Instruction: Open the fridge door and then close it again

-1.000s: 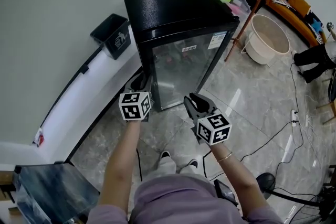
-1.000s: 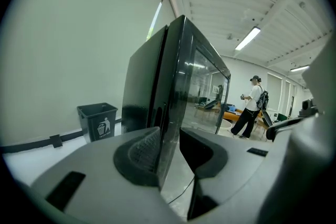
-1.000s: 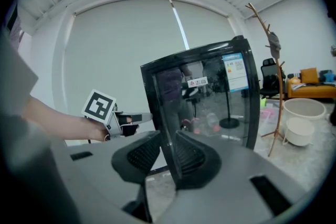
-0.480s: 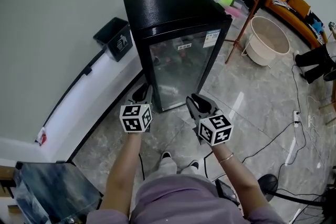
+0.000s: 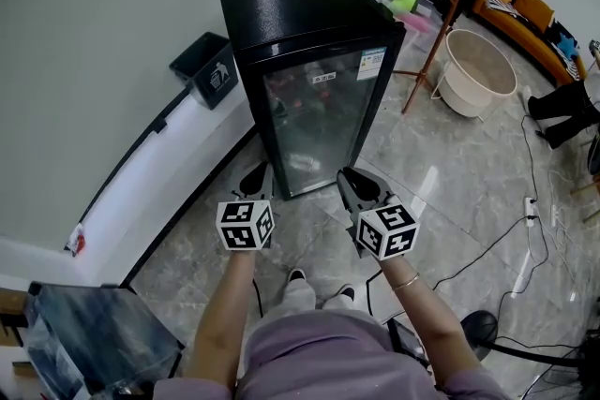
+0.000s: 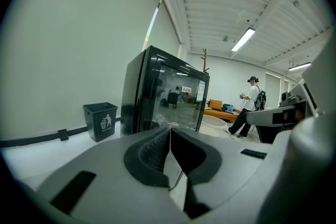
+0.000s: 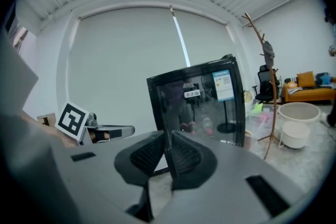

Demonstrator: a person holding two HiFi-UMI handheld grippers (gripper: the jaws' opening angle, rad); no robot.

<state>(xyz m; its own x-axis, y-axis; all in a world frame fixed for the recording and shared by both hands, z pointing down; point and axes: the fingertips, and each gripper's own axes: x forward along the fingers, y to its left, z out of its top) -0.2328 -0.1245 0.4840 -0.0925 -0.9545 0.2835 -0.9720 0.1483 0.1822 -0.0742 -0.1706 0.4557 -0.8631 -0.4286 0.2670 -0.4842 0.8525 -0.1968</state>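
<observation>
A black fridge [image 5: 319, 108] with a glass door stands against the wall, and its door lies flush with the cabinet. Both grippers hang in front of it, apart from the door. The left gripper [image 5: 255, 175] points at the door's lower left; its jaws have just been closing and meet with nothing between them. My right gripper [image 5: 354, 178] points at the lower right; its jaws have also just been closing and stand together, empty. The fridge [image 6: 168, 97] fills the middle of the left gripper view beyond the left gripper [image 6: 170, 131]. Past the right gripper [image 7: 169, 136], the fridge [image 7: 199, 102] shows again.
A black waste bin [image 5: 208, 67] sits left of the fridge by the wall. A coat stand [image 5: 441, 23] and a white tub [image 5: 478, 70] stand to the right. Cables [image 5: 487, 239] trail over the marble floor. A person [image 6: 249, 105] stands far off.
The fridge door has swung from slightly ajar to flush. Both grippers have drawn back from the door toward me, and the left one's jaws have come together.
</observation>
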